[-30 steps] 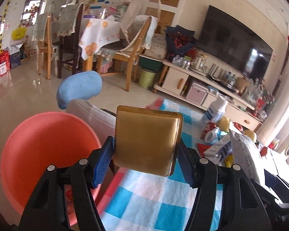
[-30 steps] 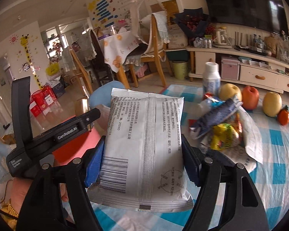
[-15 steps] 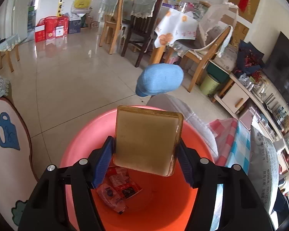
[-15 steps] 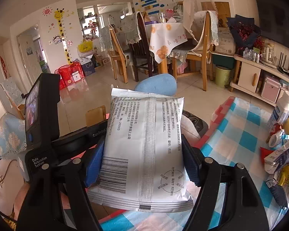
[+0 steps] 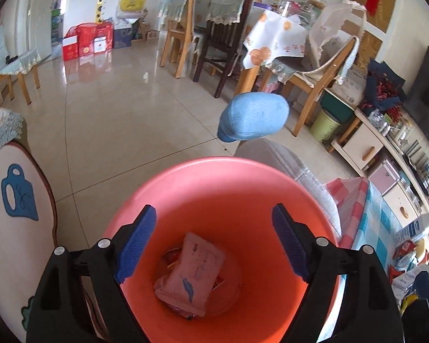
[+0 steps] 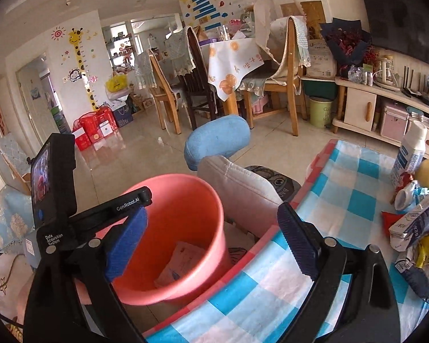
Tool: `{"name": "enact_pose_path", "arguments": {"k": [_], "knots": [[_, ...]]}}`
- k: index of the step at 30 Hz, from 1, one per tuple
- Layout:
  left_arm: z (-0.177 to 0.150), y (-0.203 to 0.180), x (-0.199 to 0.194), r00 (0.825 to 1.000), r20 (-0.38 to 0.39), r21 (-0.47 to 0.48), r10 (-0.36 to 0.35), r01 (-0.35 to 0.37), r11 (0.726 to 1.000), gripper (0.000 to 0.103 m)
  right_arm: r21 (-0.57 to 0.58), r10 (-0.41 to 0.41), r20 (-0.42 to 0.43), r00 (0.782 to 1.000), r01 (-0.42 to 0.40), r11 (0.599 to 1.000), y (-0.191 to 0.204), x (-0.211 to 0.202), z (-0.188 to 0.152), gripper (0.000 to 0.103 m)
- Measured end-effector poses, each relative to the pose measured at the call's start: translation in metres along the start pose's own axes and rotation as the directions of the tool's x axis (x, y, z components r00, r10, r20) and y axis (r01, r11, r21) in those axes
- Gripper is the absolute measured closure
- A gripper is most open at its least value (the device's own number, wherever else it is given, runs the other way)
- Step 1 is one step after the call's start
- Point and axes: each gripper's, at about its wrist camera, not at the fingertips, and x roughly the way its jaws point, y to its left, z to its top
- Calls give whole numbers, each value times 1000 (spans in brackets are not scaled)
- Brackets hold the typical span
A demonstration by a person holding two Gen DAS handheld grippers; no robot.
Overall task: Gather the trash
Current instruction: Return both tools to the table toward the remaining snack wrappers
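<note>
Left tool (image 5: 214,235), jaws just opened wide and empty, hangs over one pink bin (image 5: 228,177). Right tool (image 6: 211,237), likewise just opened, is empty near the table (image 6: 354,171) edge. One pale packet (image 5: 190,274) lies in the bin, long axis diagonal.

Both sets of jaws have just sprung open and stand empty. The gold packet is gone from the left gripper (image 5: 214,237); the white printed bag has left the right gripper (image 6: 211,240). A pale wrapper (image 5: 190,273) now lies in the red bucket (image 5: 243,177), below the left jaws.
</note>
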Motion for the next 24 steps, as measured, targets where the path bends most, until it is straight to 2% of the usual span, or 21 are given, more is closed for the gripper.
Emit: {"name": "enact_pose_path", "arguments": {"k": [6,9,13,16,20,24], "knots": [[-8,-29,-18,989,138,91,-61,49,995,13,-16,-95,-7,995,94,995,-22,-24,-21,10],[-13,-43,-24,979,169,125,-115,94,988,13,-23,-137,-6,990,137,990,-33,-37,-33,10],[-18,-63,-30,969,189,197,-156,119,973,13,-33,-183,-7,983,183,983,-47,-52,-48,10],[-23,-76,-34,968,180,259,-178,128,957,13,-33,-208,-15,978,208,978,-57,-62,-58,8],[-30,-98,-35,974,125,348,-191,138,927,13,-29,-243,-32,969,242,970,-71,-74,-71,7],[-45,-125,-38,976,84,468,-202,140,872,13,-28,-269,-44,962,268,963,-83,-86,-82,7]]}}
